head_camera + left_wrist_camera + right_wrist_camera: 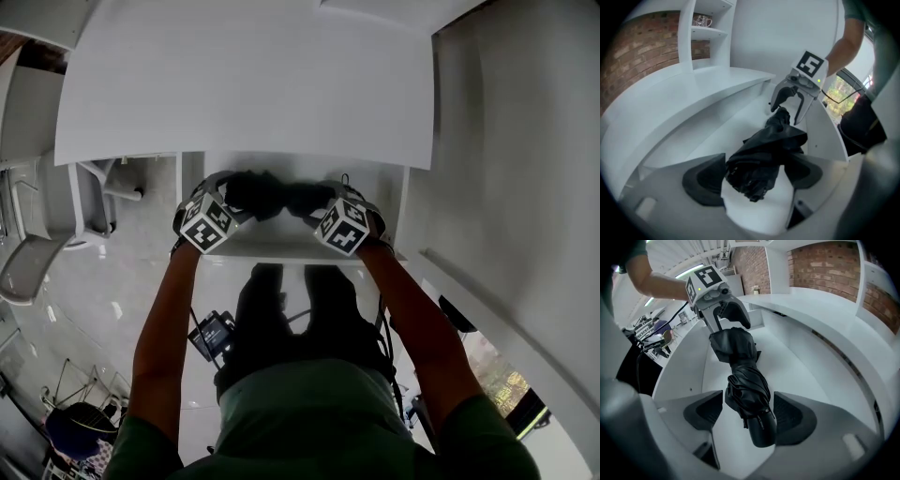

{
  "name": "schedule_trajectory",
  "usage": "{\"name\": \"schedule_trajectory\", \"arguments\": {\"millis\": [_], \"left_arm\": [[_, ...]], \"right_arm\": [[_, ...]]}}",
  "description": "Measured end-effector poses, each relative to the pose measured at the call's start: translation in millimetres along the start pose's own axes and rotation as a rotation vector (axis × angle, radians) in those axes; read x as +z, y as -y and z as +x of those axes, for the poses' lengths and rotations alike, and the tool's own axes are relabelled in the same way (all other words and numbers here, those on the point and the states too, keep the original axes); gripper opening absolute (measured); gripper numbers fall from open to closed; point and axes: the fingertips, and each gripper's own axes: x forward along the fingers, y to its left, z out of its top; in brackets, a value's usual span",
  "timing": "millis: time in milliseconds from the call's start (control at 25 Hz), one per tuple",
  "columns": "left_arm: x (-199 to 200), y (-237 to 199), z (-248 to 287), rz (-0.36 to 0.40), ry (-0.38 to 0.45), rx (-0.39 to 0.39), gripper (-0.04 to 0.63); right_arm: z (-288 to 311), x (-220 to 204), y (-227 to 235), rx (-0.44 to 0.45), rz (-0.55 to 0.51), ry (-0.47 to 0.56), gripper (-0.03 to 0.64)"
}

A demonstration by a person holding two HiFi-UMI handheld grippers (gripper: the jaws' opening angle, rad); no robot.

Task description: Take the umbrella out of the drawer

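- White tabletop (244,84) fills the upper half of the head view, and a brick wall (815,263) stands behind it. Under its near edge, a white drawer (717,122) stands pulled out.
- A folded black umbrella (745,380) lies across the drawer's floor.
- The left hand-held gripper (754,176) straddles the umbrella's bunched fabric end, jaws wide apart and not clamping it.
- The right hand-held gripper (750,416) straddles the handle end, jaws spread with a gap on each side.
- Both grippers point steeply down into the drawer.
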Motion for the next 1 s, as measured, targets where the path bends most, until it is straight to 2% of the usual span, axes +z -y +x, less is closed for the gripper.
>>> {"name": "schedule_trajectory", "arguments": {"millis": [160, 360, 480, 680, 1000], "left_arm": [[-5, -2, 13, 0.006, -0.011, -0.017, 0.385], [-6, -5, 19, -0.017, 0.019, -0.036, 0.382], [-7, -5, 20, -0.026, 0.038, -0.043, 0.371], [-6, -4, 17, -0.054, 0.024, -0.033, 0.328], [0, 6, 8, -0.058, 0.002, -0.052, 0.255]], "right_arm": [[20, -9, 4, 0.009, -0.025, -0.042, 0.345], [32, -13, 11, -0.003, -0.064, -0.066, 0.344], [35, -13, 11, -0.004, -0.104, -0.085, 0.312], [30, -12, 10, 0.006, -0.118, -0.106, 0.245], [16, -14, -3, -0.031, -0.111, -0.066, 0.218]]}}
